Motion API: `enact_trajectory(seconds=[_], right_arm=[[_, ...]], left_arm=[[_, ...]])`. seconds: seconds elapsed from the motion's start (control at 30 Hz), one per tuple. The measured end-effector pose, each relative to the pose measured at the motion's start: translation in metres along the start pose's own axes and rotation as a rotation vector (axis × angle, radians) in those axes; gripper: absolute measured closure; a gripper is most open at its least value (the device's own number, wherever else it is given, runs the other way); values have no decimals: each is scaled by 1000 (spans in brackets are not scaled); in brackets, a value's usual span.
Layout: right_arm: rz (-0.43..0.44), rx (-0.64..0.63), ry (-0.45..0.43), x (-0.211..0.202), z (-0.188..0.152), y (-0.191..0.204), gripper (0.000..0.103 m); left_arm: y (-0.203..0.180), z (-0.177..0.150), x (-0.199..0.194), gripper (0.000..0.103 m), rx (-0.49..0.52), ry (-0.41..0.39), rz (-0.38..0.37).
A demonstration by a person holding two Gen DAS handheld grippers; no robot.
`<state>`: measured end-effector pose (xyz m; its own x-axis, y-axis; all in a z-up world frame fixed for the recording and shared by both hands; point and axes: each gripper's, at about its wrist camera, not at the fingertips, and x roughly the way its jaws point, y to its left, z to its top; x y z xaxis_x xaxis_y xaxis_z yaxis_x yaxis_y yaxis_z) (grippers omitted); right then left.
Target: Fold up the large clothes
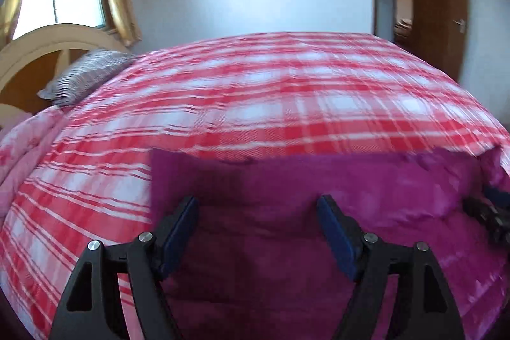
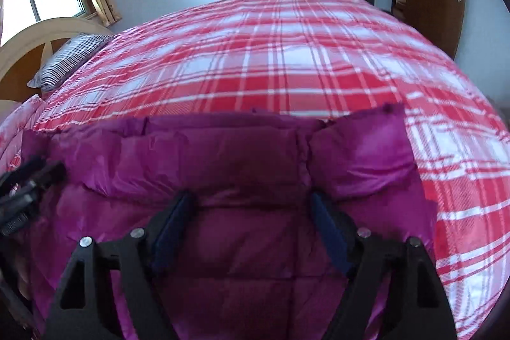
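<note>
1. Lying on the near edge of the bed [image 2: 287, 53], a purple quilted jacket [image 2: 223, 168] is spread flat over the red-and-white plaid cover [image 1: 255, 91].
2. The left tool [image 1: 258, 206] hovers just above the jacket's left part, its two blue-padded fingers [image 1: 331, 222] spread wide, released, with nothing between them.
3. The right tool [image 2: 251, 203] sits over the jacket's right part near a seam, its fingers [image 2: 322, 219] likewise wide apart and grasping nothing.
4. Each tool shows at the edge of the other's view: the right one at the right border of the left wrist view, the left one at the left border of the right wrist view.
5. A striped pillow [image 2: 67, 56] rests at the head of the bed beside the curved headboard [image 1: 47, 43], and a pink quilt [image 1: 22, 145] lies along the left side.
6. A brown door [image 1: 440, 5] stands open behind the bed.
7. No container shows in either view.
</note>
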<state>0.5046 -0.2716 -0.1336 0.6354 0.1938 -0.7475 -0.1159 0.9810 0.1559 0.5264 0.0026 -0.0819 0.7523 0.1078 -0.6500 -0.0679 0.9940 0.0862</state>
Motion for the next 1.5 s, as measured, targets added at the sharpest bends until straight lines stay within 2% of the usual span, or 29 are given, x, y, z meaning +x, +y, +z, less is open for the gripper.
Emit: enact_trajectory(seconds=[0.07, 0.17, 0.33, 0.6, 1.33, 1.5], right_arm=[[-9, -10, -4, 0, -2, 0, 25], [-9, -6, -5, 4, 0, 0, 24], [-5, -1, -12, 5, -4, 1, 23], [-11, -3, -10, 8, -5, 3, 22], [-29, -26, 4, 14, -7, 4, 20], [-34, -33, 16, 17, -6, 5, 17]], left_arm=[[11, 1, 12, 26, -39, 26, 14], [18, -6, 30, 26, -86, 77, -10], [17, -15, 44, 22, -96, 107, -17], [20, -19, 51, 18, -120, 129, -32], [19, -23, 60, 14, -116, 164, -28], [22, -22, 63, 9, -128, 177, -26]])
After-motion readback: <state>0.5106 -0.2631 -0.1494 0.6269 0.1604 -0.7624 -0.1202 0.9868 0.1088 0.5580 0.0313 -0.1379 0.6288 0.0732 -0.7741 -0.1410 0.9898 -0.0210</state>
